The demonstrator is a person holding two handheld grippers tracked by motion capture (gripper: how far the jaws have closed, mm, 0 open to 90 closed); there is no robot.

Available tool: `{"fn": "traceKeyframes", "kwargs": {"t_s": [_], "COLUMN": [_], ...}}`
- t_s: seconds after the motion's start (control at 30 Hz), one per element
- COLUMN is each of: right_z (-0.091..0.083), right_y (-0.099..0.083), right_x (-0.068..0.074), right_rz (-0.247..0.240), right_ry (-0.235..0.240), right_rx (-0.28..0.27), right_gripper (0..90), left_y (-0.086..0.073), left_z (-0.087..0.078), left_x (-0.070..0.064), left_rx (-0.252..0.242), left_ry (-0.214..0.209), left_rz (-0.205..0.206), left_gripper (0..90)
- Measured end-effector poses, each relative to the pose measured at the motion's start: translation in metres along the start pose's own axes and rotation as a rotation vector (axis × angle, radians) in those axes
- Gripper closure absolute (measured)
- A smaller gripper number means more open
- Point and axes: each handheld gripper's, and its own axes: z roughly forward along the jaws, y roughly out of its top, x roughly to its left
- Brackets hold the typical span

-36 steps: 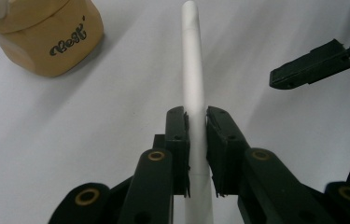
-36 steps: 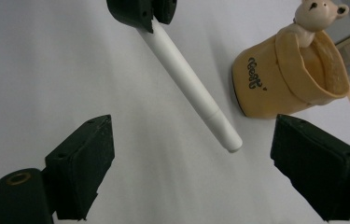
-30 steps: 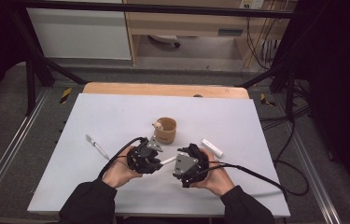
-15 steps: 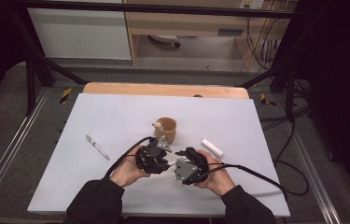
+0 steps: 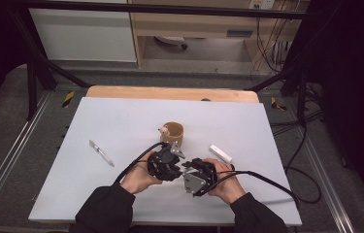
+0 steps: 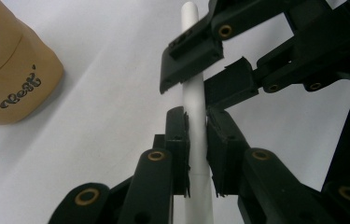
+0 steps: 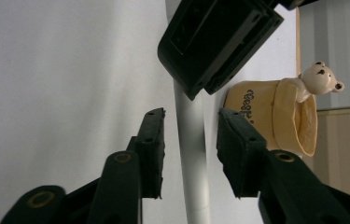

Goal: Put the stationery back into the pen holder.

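Observation:
A thin white stick [image 6: 194,100] stands between the jaws of my left gripper [image 6: 196,140], which is shut on it. My right gripper [image 7: 189,144] straddles the same stick [image 7: 192,163] with a gap on each side, so it is open. In the high view the left gripper [image 5: 169,164] and right gripper [image 5: 195,175] meet tip to tip near the table's front middle, and the stick is hidden between them. A tan cup [image 5: 173,134] with a small bear figure on its rim stands just behind the grippers.
A short white block [image 5: 220,153] lies right of the cup. A slim clear pen [image 5: 101,153] lies to the left on the white table [image 5: 121,116]. Black cables [image 5: 267,177] trail from the grippers toward the right edge.
The two hands have come together. The right gripper has slid left so that its jaws now stand around the stick held by the left gripper.

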Motion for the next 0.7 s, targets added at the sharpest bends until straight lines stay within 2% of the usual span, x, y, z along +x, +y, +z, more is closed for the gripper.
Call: {"fn": "traceKeyframes", "kwargs": {"t_s": [0.43,0.7], "right_z": [0.0005,-0.0010], "right_y": [-0.0003,-0.0006], "right_x": [0.0009,0.0004], "right_rz": [-0.038,-0.034], "right_ry": [0.012,0.022], "right_rx": [-0.012,-0.012], "right_gripper": [77.8,78.6], "left_y": [0.0011,0.0008], "left_z": [0.0027,0.0011], "left_x": [0.0000,0.0017], "left_rx": [0.000,-0.016], "left_ry": [-0.006,-0.018], "left_rz": [0.000,-0.007], "left_gripper": [78.4,77.2]}}
